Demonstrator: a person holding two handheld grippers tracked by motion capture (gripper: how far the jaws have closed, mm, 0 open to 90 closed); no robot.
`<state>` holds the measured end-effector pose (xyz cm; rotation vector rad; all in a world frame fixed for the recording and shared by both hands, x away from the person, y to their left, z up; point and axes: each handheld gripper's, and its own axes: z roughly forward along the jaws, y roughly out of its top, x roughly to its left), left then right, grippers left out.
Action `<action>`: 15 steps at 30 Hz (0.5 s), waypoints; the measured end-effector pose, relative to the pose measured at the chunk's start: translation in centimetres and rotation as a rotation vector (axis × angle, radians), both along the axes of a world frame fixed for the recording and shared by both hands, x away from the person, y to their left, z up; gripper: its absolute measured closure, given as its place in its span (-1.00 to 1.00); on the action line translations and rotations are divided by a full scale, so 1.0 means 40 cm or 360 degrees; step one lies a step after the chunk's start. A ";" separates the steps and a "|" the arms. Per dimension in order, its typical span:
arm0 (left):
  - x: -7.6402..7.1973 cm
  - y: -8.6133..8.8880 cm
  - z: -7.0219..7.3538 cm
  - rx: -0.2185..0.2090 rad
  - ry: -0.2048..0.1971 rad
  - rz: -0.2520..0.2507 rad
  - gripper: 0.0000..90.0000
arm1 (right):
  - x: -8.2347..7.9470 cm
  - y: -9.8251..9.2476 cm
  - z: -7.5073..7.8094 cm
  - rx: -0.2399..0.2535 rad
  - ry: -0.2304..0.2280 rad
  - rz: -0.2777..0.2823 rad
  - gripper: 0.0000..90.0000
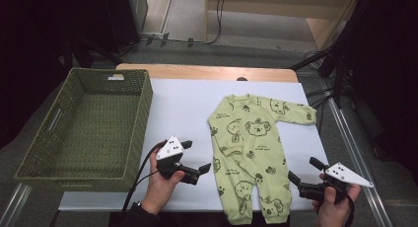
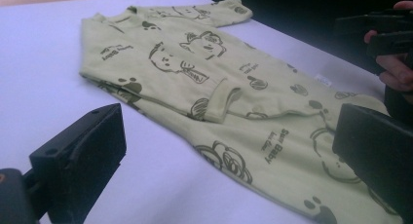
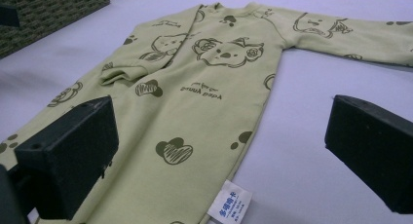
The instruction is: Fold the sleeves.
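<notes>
A light green baby romper (image 1: 251, 153) with dark koala prints lies flat on the white sheet (image 1: 182, 108), neck away from me. One sleeve is folded across its body, cuff (image 2: 221, 100) on the chest. The other sleeve (image 1: 291, 111) stretches out to the right. My left gripper (image 1: 196, 156) hovers open just left of the romper's waist, with nothing between its jaws (image 2: 228, 121). My right gripper (image 1: 303, 170) stands open at the romper's right leg, also with nothing in it (image 3: 219, 112). A white care label (image 3: 230, 202) sticks out of the side seam near it.
A deep green woven basket (image 1: 143, 113) stands at the left of the table with nothing in it, its wall close to my left hand. The white sheet ends at the wooden table edge (image 1: 207, 71) behind. Cables and black stands lie beyond.
</notes>
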<state>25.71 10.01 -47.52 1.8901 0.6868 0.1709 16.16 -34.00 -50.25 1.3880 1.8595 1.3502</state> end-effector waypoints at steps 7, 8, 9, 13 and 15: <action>-0.027 0.036 -0.006 0.0005 -0.0036 0.0037 -1.00 | 0.000 0.000 -0.001 -0.0003 0.0009 -0.0002 -1.00; -0.031 0.040 -0.007 0.0013 -0.0041 0.0040 -1.00 | 0.000 0.000 -0.001 -0.0004 0.0008 -0.0001 -1.00; -0.034 0.044 -0.008 0.0025 -0.0046 0.0048 -1.00 | 0.001 0.000 -0.002 -0.0008 0.0008 -0.0002 -1.00; -0.044 0.064 -0.014 0.0032 -0.0047 0.0066 -1.00 | 0.001 -0.001 -0.003 -0.0015 0.0012 -0.0004 -1.00; -0.047 0.073 -0.018 0.0033 -0.0045 0.0070 -1.00 | 0.001 -0.001 -0.003 -0.0013 0.0014 -0.0006 -1.00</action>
